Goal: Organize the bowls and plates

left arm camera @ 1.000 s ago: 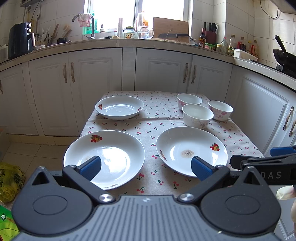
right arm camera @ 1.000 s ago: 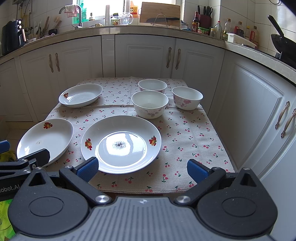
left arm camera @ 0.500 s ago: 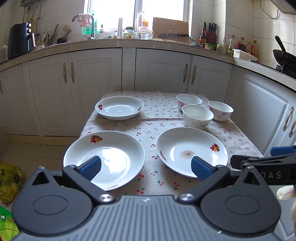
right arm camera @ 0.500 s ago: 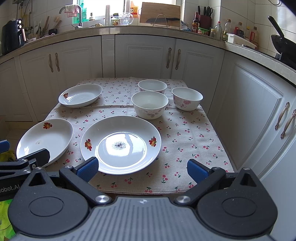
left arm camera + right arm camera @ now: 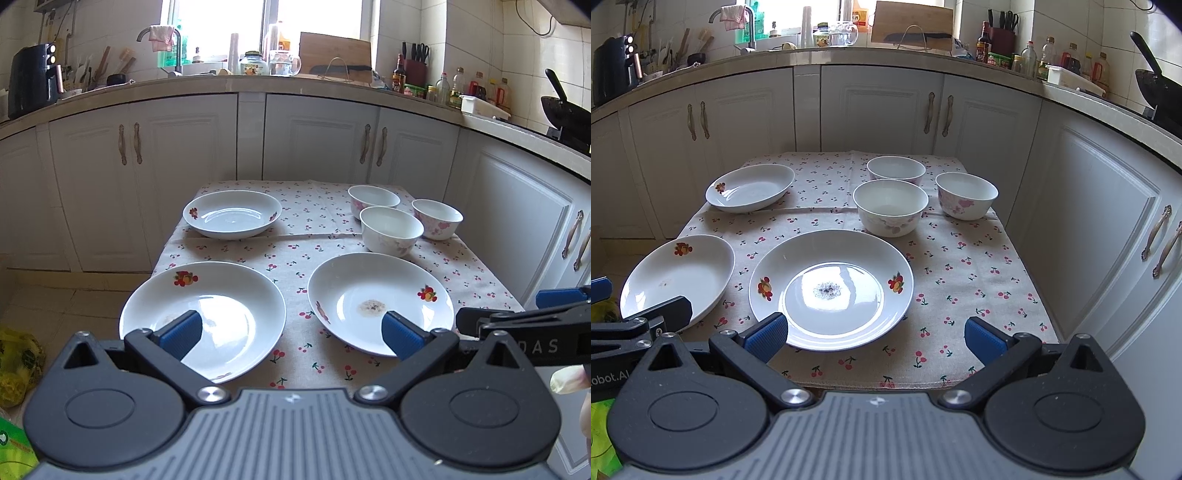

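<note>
Glazed china like this is slick, stiff and breakable, so take each plate by its raised rim. Your left gripper (image 5: 291,330) and right gripper (image 5: 875,334) both gape wide, empty. Two plates (image 5: 202,318) (image 5: 831,287) sit along the table's (image 5: 979,280) near edge, three bowls (image 5: 890,213) at its far right corner.

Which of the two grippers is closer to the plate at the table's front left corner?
Left. The left gripper hangs open with one finger over the front-left plate; the right gripper, also open, sits in front of the neighbouring plate, further right.
</note>
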Motion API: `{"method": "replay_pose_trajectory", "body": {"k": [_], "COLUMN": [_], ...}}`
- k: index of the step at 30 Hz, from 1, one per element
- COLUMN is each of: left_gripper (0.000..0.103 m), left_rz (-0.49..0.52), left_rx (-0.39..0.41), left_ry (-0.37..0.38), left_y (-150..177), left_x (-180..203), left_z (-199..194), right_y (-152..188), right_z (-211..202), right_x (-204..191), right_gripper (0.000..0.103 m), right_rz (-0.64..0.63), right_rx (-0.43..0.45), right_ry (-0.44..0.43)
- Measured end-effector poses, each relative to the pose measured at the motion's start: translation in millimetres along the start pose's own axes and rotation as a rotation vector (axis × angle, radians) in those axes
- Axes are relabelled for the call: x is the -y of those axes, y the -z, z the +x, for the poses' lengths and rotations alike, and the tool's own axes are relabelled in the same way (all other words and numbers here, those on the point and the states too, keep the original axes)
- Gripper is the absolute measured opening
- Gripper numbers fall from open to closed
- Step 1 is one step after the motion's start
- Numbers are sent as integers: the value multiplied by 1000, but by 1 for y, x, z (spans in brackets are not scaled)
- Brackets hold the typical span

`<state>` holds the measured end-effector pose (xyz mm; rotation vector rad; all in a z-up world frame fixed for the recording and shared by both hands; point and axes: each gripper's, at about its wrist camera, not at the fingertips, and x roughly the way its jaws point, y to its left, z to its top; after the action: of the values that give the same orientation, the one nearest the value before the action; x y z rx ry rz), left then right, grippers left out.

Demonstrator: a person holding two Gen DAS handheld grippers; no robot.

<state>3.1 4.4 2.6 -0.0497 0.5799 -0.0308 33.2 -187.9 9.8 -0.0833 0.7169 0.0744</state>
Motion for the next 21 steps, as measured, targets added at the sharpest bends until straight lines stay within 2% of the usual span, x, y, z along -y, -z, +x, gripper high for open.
{"method": "replay_pose_trajectory", "body": {"k": [7,12,21], "left_gripper": [102,102,102], "left_rz": [29,63,92], "left_rx": [8,32,68], "left_ry": [14,29,49], "left_y": [-1,-2,-2], "left_x": [-3,-10,-39], "left_z": [8,15,29], "right_y": [-8,-17,-41], "right_z": [6,11,24], "right_x": [0,2,-8], "right_gripper": [103,103,103], "right_rz": [-3,8,-24], "right_rx": [11,27,70], "right_ry": [-22,-71,-113]}}
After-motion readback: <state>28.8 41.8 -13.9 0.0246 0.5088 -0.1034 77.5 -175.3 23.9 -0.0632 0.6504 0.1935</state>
